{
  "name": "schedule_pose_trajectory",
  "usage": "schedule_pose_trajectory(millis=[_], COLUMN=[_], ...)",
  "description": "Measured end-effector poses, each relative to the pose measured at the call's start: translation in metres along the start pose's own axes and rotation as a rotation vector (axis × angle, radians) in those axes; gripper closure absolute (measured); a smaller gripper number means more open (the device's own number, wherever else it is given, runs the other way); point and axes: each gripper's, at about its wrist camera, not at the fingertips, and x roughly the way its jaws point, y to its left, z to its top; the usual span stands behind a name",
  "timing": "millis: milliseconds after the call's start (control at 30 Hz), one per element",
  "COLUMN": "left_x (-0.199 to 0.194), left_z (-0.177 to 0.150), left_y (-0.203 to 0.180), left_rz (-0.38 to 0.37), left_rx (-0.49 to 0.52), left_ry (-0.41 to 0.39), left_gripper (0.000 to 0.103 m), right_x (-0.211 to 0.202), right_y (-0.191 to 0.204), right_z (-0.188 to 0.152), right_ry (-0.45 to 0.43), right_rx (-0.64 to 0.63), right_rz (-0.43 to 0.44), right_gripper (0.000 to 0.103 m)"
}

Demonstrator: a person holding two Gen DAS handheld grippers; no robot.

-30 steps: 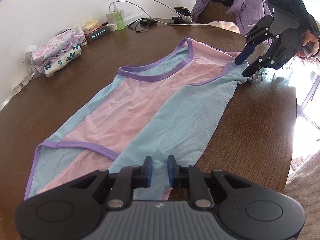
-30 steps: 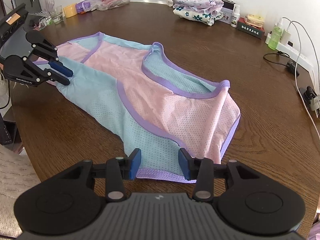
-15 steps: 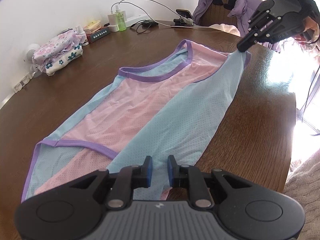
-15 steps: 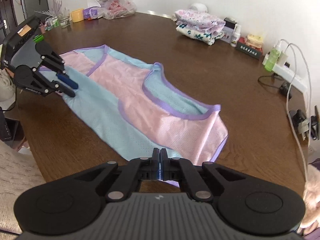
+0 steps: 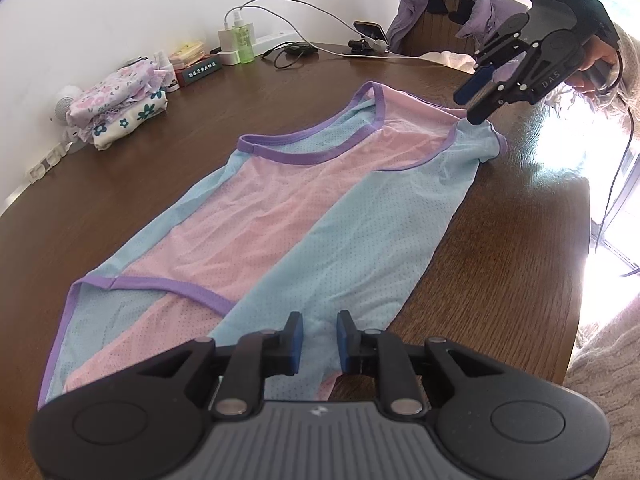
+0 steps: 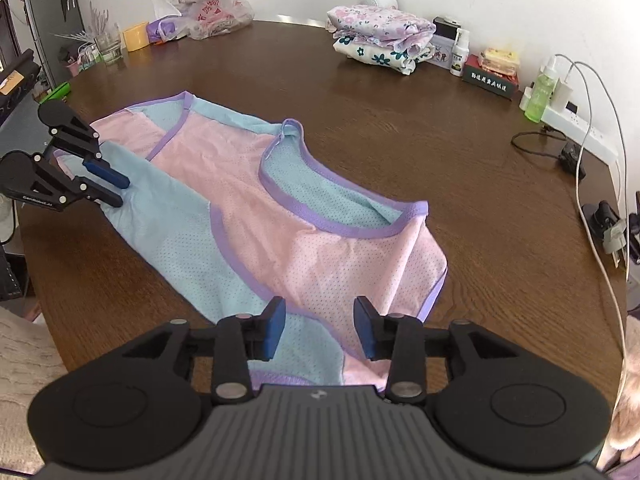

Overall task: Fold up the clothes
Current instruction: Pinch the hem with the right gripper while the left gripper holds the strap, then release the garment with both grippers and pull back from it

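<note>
A pink and light-blue mesh tank top [image 5: 280, 208] with purple trim lies flat on the brown wooden table [image 5: 520, 240], with one blue side panel folded over the pink front. My left gripper [image 5: 320, 340] is open, its blue pads low over the hem end of the blue panel. Across the table my right gripper [image 5: 472, 100] is open too, its lower fingertip touching the shoulder corner. In the right wrist view the tank top [image 6: 304, 240] stretches away from my right gripper [image 6: 320, 328], whose pads sit wide apart over the strap end, towards my left gripper [image 6: 114, 188].
A stack of folded floral clothes [image 6: 384, 36] sits by the wall, beside small boxes, a green bottle [image 6: 540, 96], a power strip and cables [image 6: 572, 120]. A purple jacket hangs on a chair [image 5: 440, 12]. Cups and a plastic bag [image 6: 208, 12] stand far left. The table edge [image 5: 580, 280] is near.
My right gripper was open a second ago, shut on the shoulder corner and tugged it outward half a second ago, and is open again with the corner resting on the table. My left gripper stayed put.
</note>
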Motion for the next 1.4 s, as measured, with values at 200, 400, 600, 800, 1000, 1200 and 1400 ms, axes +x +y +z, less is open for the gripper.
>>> schedule_pose_trajectory(millis=[200, 400, 600, 800, 1000, 1200, 1400], left_x=[0.0, 0.0, 0.0, -0.004, -0.021, -0.033, -0.053], left_z=[0.0, 0.001, 0.001, -0.001, -0.001, -0.021, -0.063], left_y=[0.0, -0.002, -0.001, 0.002, 0.004, 0.014, 0.036], left_rz=[0.001, 0.0, -0.004, 0.0, 0.006, 0.047, 0.093], left_rx=[-0.002, 0.012, 0.001, -0.012, -0.059, -0.131, -0.28], left_ry=[-0.001, 0.01, 0.01, 0.01, -0.048, -0.009, -0.011], left_gripper=[0.086, 0.086, 0.086, 0.078, 0.078, 0.078, 0.08], right_x=[0.017, 0.013, 0.03, 0.021, -0.006, 0.007, 0.012], right_y=[0.003, -0.02, -0.036, -0.036, 0.003, 0.029, 0.013], right_z=[-0.011, 0.006, 0.011, 0.007, 0.0, -0.015, -0.03], right_ry=[0.087, 0.044, 0.049, -0.019, -0.123, -0.092, -0.092], right_rx=[-0.007, 0.016, 0.039, 0.081, 0.06, -0.01, 0.073], right_rz=[0.052, 0.055, 0.041, 0.009, 0.04, 0.016, -0.017], right_gripper=[0.103, 0.103, 0.103, 0.091, 0.091, 0.09, 0.09])
